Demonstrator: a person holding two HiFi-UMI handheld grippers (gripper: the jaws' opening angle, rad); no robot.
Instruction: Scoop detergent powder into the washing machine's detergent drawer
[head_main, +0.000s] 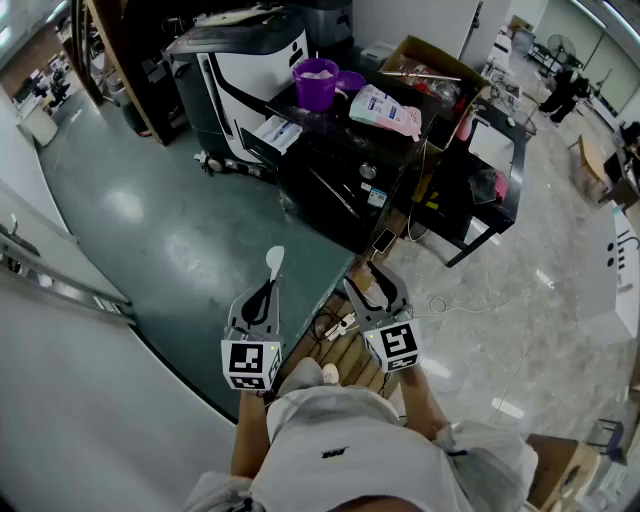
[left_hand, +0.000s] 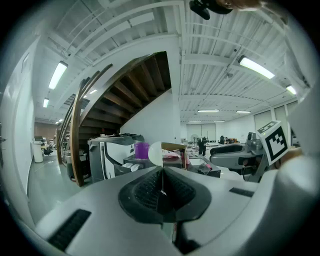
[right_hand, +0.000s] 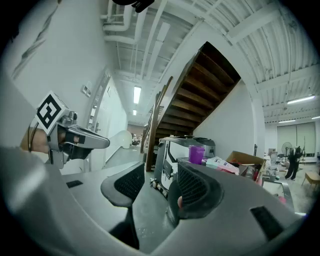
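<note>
Left claw (head_main: 267, 290) pinching white scoop (head_main: 275, 261) by handle, lower centre; right claw (head_main: 376, 287) spread, empty. Scoop probably light, stiff, slippery: grip mid-handle.

Both tools hang low, close to the person: left tool (head_main: 265, 292) beside right tool (head_main: 377, 285), well apart from everything ahead. The spoon (head_main: 275, 261) pokes forward, pinched between the left tool's jaws. Farther on, the washing machine (head_main: 235, 65) stands left of the worktop (head_main: 330, 128). On the worktop: tub (head_main: 316, 82) at the left, bag (head_main: 385, 110) right of it, box (head_main: 435, 62) behind the bag.
</note>
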